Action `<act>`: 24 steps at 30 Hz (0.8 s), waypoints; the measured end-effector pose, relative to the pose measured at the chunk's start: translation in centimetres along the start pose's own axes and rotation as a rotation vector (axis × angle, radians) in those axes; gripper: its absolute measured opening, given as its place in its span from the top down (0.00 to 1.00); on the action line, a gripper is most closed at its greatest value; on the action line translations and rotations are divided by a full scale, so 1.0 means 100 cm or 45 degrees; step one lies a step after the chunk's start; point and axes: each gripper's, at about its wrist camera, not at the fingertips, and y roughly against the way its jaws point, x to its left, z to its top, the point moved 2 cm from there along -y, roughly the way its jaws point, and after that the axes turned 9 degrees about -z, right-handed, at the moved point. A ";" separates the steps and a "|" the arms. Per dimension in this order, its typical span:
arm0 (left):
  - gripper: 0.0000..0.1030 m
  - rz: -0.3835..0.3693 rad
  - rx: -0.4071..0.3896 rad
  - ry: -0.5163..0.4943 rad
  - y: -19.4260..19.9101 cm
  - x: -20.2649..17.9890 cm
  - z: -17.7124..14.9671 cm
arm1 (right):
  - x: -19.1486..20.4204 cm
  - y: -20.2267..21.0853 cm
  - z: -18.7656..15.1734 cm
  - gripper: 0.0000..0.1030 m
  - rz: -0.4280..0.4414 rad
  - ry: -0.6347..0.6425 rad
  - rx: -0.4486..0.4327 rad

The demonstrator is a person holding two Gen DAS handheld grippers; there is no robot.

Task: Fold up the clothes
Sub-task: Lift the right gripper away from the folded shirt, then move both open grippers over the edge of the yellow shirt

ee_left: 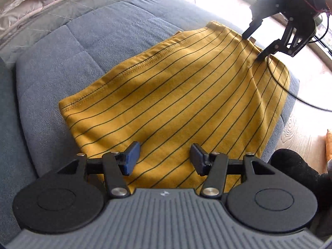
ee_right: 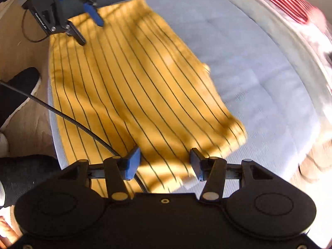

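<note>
Left gripper point(ee_left: 165, 158) jaws spread wide, right gripper point(ee_right: 165, 161) jaws likewise apart, both empty

No readable text, label or number in either view. Small pale emblem on left gripper point(ee_left: 165, 158) body, near top edge: shape only, no letters. Faint white lettering along side plate of left gripper in right wrist view: too small, illegible.

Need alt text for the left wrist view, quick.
A mustard-yellow striped garment lies folded on a blue-grey cushion, with the open left tool low over its near edge. The open right tool touches the far edge.
</note>
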 end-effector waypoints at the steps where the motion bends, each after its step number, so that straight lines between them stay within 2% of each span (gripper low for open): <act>1: 0.42 0.000 0.000 0.005 -0.002 0.002 0.001 | -0.002 0.006 -0.009 0.47 -0.029 -0.021 0.022; 4: 0.42 0.012 0.001 -0.005 -0.003 0.000 0.000 | -0.005 0.026 -0.038 0.47 -0.073 -0.094 0.088; 7: 0.41 0.017 -0.001 0.003 -0.002 -0.002 0.000 | -0.007 0.052 -0.061 0.47 0.058 -0.268 0.077; 8: 0.41 0.012 -0.007 0.015 0.000 -0.003 0.000 | -0.009 0.060 -0.066 0.47 0.103 -0.331 0.041; 12: 0.41 -0.053 -0.063 0.043 0.009 -0.011 0.003 | -0.012 0.081 -0.070 0.42 0.135 -0.547 -0.189; 14: 0.41 -0.092 -0.095 0.054 0.014 -0.016 0.006 | 0.005 0.071 -0.052 0.43 0.116 -0.508 -0.288; 17: 0.41 -0.139 -0.107 0.050 0.011 -0.026 0.008 | 0.044 0.041 -0.011 0.48 0.088 -0.317 -0.383; 20: 0.41 -0.146 -0.082 0.053 0.000 -0.034 0.004 | 0.070 0.002 0.023 0.51 0.067 -0.208 -0.318; 22: 0.41 -0.106 -0.060 0.051 -0.007 -0.034 -0.001 | 0.078 -0.013 0.027 0.53 0.061 -0.151 -0.258; 24: 0.41 -0.084 -0.065 0.042 -0.006 -0.030 -0.006 | 0.073 -0.010 0.020 0.53 0.054 -0.135 -0.238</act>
